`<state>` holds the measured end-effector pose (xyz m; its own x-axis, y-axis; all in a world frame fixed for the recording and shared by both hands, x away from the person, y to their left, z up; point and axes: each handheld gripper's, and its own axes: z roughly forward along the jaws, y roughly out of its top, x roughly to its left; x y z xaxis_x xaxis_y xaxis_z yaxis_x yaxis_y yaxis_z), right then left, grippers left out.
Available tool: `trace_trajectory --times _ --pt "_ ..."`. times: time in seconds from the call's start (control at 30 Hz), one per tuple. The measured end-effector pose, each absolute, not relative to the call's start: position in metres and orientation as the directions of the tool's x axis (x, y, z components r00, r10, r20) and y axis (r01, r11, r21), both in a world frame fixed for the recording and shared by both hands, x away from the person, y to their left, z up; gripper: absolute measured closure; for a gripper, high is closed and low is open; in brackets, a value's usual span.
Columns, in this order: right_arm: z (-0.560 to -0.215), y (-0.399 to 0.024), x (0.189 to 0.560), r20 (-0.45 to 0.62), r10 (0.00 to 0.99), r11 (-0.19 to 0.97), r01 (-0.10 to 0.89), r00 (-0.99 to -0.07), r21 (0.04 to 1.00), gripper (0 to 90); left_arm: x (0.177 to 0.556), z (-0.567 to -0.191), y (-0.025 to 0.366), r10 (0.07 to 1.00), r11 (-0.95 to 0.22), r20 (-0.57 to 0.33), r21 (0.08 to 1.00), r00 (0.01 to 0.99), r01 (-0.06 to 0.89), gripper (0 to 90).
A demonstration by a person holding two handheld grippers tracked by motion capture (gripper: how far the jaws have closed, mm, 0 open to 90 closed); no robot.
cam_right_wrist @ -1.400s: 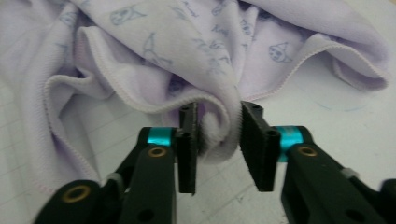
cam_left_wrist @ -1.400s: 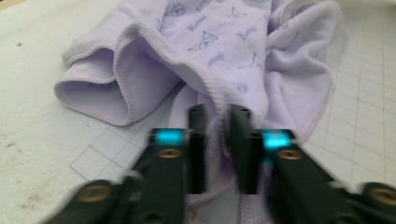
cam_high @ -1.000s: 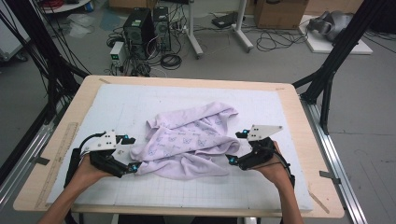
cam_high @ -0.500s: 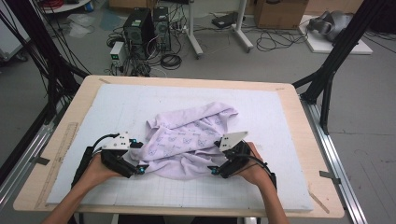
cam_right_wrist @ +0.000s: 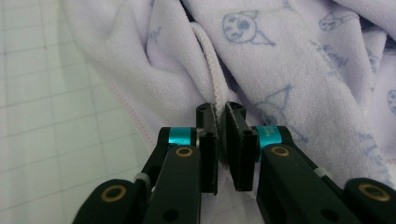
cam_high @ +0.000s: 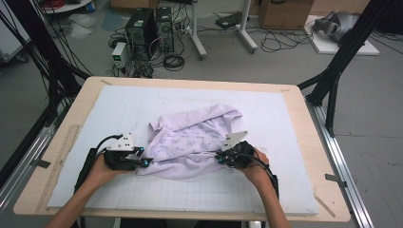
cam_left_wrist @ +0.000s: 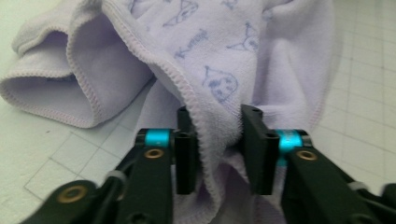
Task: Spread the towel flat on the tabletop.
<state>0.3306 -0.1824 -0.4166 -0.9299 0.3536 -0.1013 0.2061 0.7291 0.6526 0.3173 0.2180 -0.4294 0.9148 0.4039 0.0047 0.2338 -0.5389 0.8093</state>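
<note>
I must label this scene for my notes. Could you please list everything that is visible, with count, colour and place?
towel: one, pale lilac with blue cartoon prints, crumpled at the table's middle
mat: one, white with a grid, covering the tabletop
table: one, light wood
ruler: one, wooden, on the table's left edge
computer towers: two, black, on the floor behind
cardboard box: one, brown, on the floor behind
left gripper: one, black, jaws around a thick towel fold
right gripper: one, black, jaws pinching the towel's hem
hands: two, holding the grippers

towel (cam_high: 190,140) | pale lilac, blue cartoon prints | crumpled | mid-table on white gridded mat (cam_high: 266,190)
</note>
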Motion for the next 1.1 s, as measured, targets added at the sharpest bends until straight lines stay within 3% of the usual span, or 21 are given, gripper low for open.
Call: trace_trajectory --times 0.27,0.67,1.1 --pt "-0.404 -0.201 0.317 0.038 0.218 0.633 0.171 -0.975 0.755 85.4 0.297 -0.418 0.219 0.334 -0.507 0.005 0.844 0.942 0.175 78.0" --pt "-0.395 -0.216 0.278 0.104 0.003 0.591 0.086 -0.995 0.802 85.3 0.25 -0.407 0.219 0.215 -0.498 0.038 0.864 0.976 0.076 78.1" --pt "-0.406 -0.215 0.258 0.172 -0.117 0.601 0.068 -0.978 0.797 85.3 0.229 -0.416 0.221 0.183 -0.496 -0.008 0.862 0.983 0.099 77.9"
